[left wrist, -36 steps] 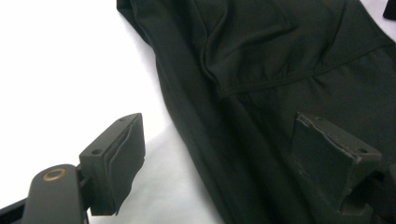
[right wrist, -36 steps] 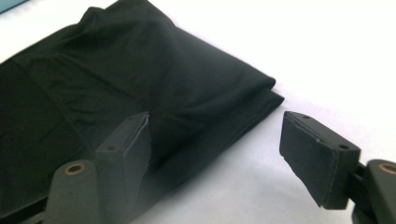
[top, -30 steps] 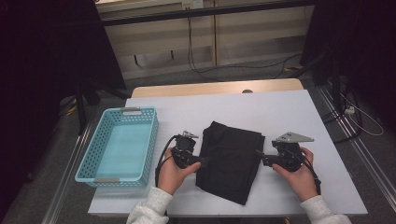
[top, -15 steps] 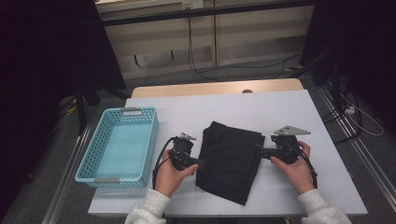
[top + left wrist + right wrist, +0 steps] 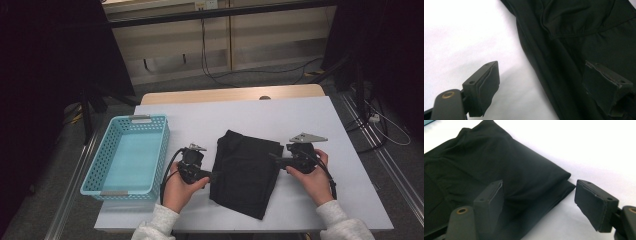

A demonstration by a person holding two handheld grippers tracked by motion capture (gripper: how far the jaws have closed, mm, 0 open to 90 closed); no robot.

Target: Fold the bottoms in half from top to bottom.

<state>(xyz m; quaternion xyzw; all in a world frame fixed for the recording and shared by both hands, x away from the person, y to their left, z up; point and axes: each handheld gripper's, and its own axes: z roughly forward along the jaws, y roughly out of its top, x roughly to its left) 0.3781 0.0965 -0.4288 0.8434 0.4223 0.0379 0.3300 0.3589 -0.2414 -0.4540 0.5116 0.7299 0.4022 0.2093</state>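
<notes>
Black folded cloth [image 5: 246,170] lies at frame centre on white table [image 5: 280,115], between two grippers. Left gripper [image 5: 216,175] at cloth's left edge, fingers [image 5: 482,86] wide, one over bare table, other over fabric. Right gripper [image 5: 274,158] at cloth's right corner, fingers [image 5: 594,203] wide, straddling folded corner, nothing held. Judgement: grasp pending; do well by sliding lower finger under all layers before closing, both sides level, so fold stays intact. Farther left, blue basket [image 5: 114,187], apart from cloth.
</notes>
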